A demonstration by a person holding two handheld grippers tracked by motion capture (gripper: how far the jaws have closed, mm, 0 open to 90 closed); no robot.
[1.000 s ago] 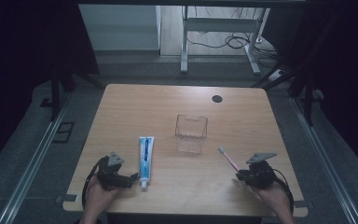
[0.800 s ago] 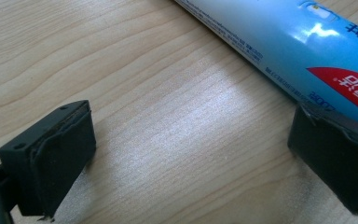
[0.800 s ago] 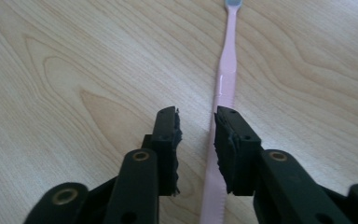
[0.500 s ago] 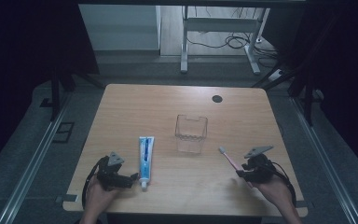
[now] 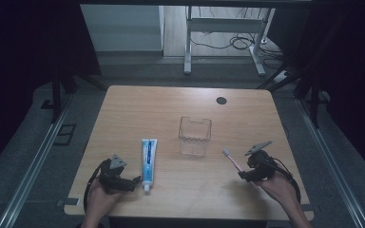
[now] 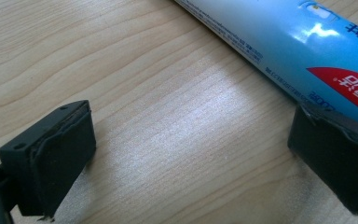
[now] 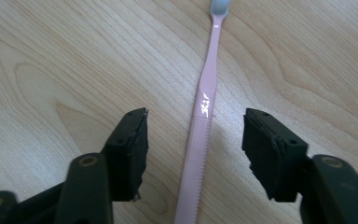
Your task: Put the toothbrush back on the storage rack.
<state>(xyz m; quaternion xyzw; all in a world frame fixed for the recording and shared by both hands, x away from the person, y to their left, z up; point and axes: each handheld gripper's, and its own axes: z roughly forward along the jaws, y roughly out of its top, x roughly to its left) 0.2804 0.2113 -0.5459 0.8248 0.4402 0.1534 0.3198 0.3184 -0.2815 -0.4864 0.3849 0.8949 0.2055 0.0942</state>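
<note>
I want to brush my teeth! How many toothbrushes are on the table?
1. The pink toothbrush lies on the table's right side, between the open jaws of the right gripper, near the clear container.

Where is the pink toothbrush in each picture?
High view: the pink toothbrush lies at lower right, beside the right tongs, right of the clear cup.
Right gripper view: it runs up the middle between the open jaws.
Left gripper view: not there.
Shared landmark: the wooden table.
</note>
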